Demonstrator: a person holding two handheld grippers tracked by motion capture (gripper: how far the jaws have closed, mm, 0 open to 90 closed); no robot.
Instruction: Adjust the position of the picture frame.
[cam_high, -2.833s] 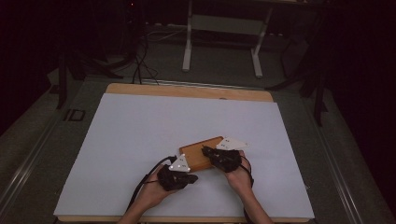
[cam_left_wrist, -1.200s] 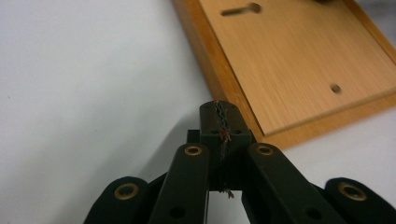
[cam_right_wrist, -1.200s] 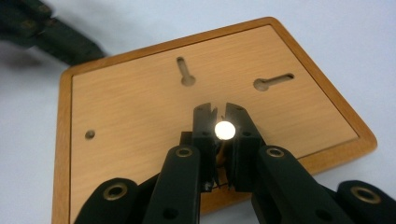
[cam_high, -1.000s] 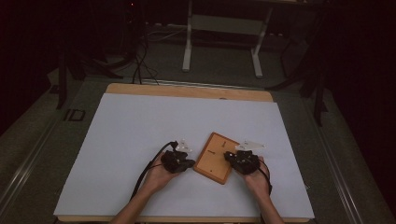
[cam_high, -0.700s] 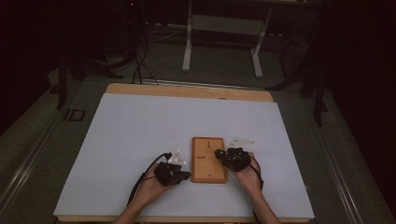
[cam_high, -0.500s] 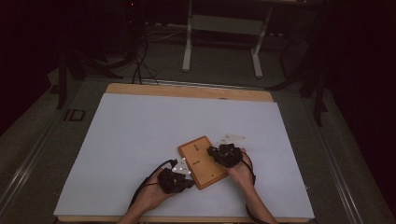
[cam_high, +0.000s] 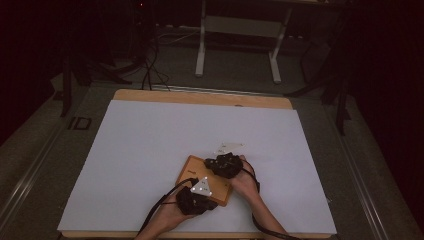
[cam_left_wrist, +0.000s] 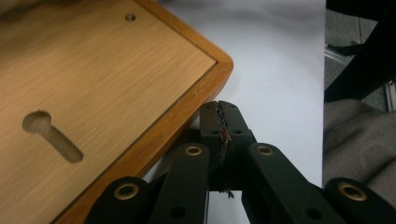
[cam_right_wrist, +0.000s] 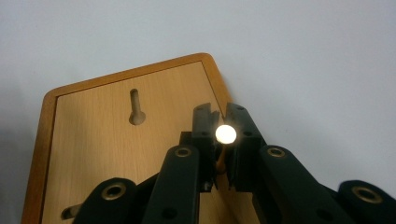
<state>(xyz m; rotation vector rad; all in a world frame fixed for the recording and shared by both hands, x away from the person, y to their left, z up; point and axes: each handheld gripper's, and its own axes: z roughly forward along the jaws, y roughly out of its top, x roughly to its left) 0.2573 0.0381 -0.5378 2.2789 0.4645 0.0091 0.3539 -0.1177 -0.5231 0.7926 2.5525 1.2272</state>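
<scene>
From above, the left gripper (cam_high: 196, 200) and right gripper (cam_high: 223, 164) flank a wooden board (cam_high: 192, 171) on the near white table (cam_high: 150, 145). The left gripper view shows pressed-together jaws beside the board's corner; the right gripper view shows jaws clamping a white-headed pin (cam_right_wrist: 225, 134).

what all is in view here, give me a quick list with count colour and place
wooden board: one, light brown with darker rim, flat on the sheet near the table's near edge, keyhole slots facing up
white sheet: one, white, covering most of the table
table: one, wooden, a bare strip at the far edge
metal stand: one, pale grey, on the floor beyond the table
cables: several, black, on the floor at the far left
left gripper: one, black, jaws shut, beside a board corner
right gripper: one, black, closed on the board's edge
hands: two, at the near edge
</scene>
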